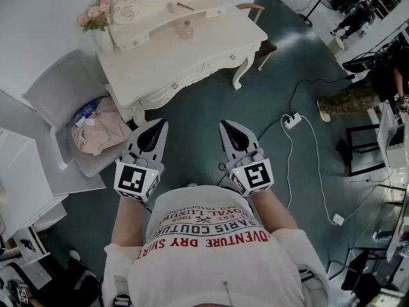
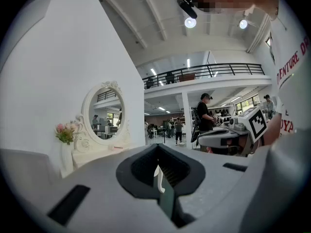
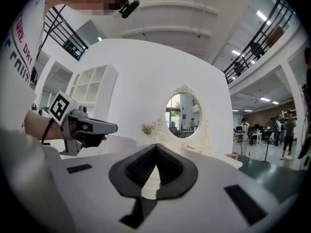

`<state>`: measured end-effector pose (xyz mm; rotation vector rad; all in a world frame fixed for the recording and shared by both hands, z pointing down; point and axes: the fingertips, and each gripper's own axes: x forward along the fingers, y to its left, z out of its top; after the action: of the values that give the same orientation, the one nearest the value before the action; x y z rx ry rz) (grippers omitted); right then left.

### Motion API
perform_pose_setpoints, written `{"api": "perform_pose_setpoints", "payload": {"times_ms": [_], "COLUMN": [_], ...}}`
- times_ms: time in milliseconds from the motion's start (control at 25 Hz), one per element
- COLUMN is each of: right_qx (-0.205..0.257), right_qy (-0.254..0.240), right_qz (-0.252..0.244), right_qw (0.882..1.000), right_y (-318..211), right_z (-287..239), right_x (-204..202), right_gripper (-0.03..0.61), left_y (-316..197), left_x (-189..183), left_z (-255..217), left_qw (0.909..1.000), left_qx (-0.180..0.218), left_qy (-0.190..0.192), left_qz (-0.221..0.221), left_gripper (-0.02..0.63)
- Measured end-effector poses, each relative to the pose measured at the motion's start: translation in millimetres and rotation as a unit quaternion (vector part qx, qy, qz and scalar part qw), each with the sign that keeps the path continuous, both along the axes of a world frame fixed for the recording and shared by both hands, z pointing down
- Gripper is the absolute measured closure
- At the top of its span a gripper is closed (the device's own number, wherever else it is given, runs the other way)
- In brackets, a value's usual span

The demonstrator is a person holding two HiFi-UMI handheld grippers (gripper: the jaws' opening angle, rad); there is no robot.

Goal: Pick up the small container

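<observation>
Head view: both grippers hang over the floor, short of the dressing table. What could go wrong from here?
Both the left gripper and right gripper are shut; either must open before reaching the small container. It is small and may tip if nudged. The floor power strip could catch a foot.

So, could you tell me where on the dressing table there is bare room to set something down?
The dressing table is bare along its front edge and at its right end, right of the small container. Its back is crowded by the mirror stand and flowers; a pink bundle fills the armchair.
</observation>
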<state>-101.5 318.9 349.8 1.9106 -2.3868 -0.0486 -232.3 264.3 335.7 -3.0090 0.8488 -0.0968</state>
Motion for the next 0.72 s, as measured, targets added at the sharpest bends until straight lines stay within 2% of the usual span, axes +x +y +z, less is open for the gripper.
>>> {"api": "perform_pose_setpoints", "payload": {"times_ms": [280,520,720], "right_qx": [-0.001,-0.001,-0.009], "right_qy": [0.001,-0.023,-0.012], "right_qz": [-0.007,-0.016,-0.009], "right_qw": [1.0,1.0,1.0], "right_y": [-6.8,-7.5,-7.6], "right_z": [0.3,-0.1,5.8], "right_x": [-0.2,-3.4,0.1], "right_gripper": [0.58,0.58,0.58], "left_y": [-7.8,-9.3,-7.9], "left_x": [2.2,3.1,7.9], "left_z": [-1.2,0.0,3.8], "left_qw": [1.0,0.9999,0.9995], "left_qx": [0.0,-0.003,-0.017], "left_qy": [0.004,0.01,0.021], "left_qz": [-0.001,0.002,0.014], "left_gripper": [0.607,0.607,0.607]}}
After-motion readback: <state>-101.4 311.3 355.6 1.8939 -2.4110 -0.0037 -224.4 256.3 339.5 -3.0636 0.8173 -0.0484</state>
